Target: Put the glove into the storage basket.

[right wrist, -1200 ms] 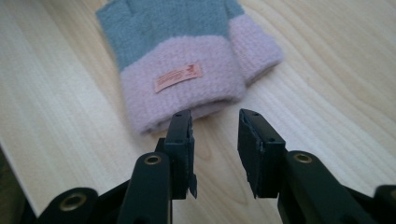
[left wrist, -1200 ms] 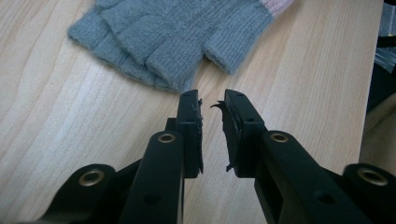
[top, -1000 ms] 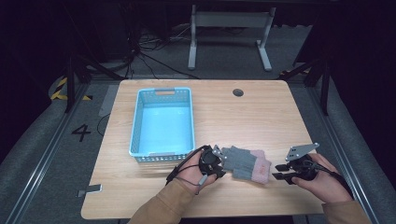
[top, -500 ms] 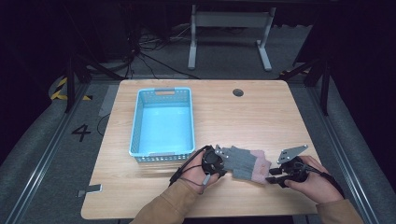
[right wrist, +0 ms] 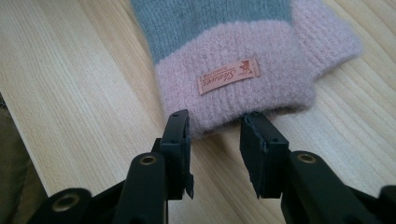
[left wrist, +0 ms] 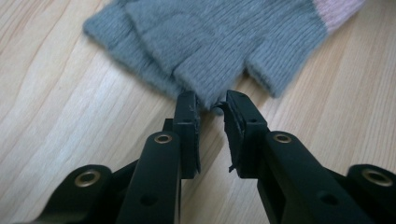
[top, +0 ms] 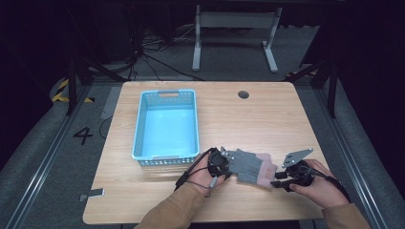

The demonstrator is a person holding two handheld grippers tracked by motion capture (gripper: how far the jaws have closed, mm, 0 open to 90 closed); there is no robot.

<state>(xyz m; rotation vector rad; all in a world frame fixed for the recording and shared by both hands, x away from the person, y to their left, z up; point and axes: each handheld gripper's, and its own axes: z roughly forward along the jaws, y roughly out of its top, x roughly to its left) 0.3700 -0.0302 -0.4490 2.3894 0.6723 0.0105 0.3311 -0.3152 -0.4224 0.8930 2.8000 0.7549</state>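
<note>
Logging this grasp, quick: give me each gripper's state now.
Left gripper: nearly shut, pinching the glove's grey edge.
Right gripper: open at its pink cuff.

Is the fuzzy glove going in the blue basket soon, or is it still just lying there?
Nothing looks done yet: the blue basket holds nothing, and the grey and pink glove lies flat on the table beside it. In hand: the left gripper has its jaws at the grey fingertip end, and the right gripper is open at the pink cuff. Neither has lifted it. Probably left: grab, lift, and drop it in.
</note>
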